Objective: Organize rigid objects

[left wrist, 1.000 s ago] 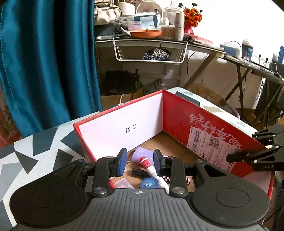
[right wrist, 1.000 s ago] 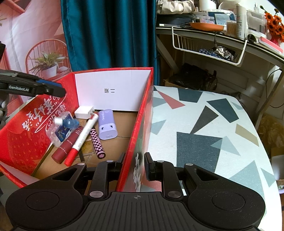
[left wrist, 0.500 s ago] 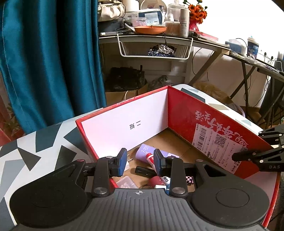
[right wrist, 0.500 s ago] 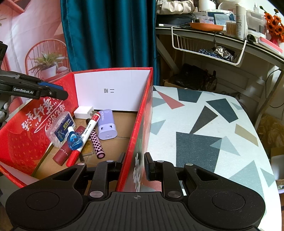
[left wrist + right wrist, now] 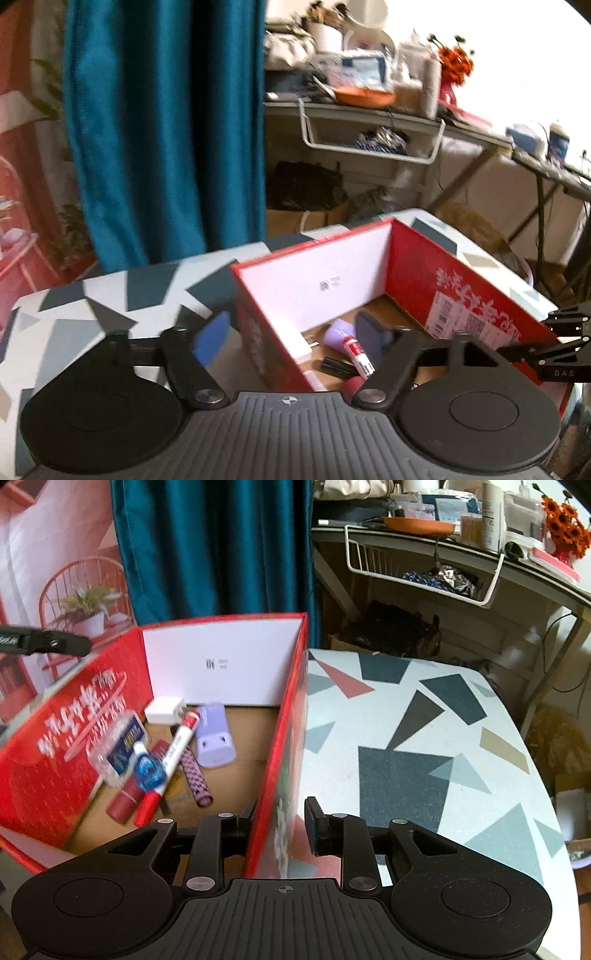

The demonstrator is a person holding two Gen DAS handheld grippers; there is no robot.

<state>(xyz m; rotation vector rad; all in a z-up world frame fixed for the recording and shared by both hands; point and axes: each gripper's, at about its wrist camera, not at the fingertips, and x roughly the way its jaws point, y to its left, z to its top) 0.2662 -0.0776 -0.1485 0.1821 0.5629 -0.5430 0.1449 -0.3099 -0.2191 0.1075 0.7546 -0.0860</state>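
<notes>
A red cardboard box (image 5: 291,701) stands on the patterned table (image 5: 406,738). In it lie a lilac plug (image 5: 214,738), a red-and-white marker (image 5: 173,749), a blue dropper bottle (image 5: 147,768), a clear case (image 5: 118,746), a white charger (image 5: 164,710), a checkered tube (image 5: 197,779) and a dark red tube (image 5: 125,801). My left gripper (image 5: 291,332) is open, its jaws astride the box's left wall (image 5: 266,332). My right gripper (image 5: 280,823) is slightly open astride the box's right wall, and shows in the left wrist view (image 5: 546,354).
A teal curtain (image 5: 214,546) hangs behind the table. A cluttered shelf (image 5: 424,528) with a wire basket (image 5: 424,565) stands at the back right. The table's rounded edge (image 5: 546,812) falls off to the right.
My left gripper has opened wide and shifted left, now straddling the box's left wall. The right gripper's jaws have parted from the right wall. The dropper bottle has settled among the items.
</notes>
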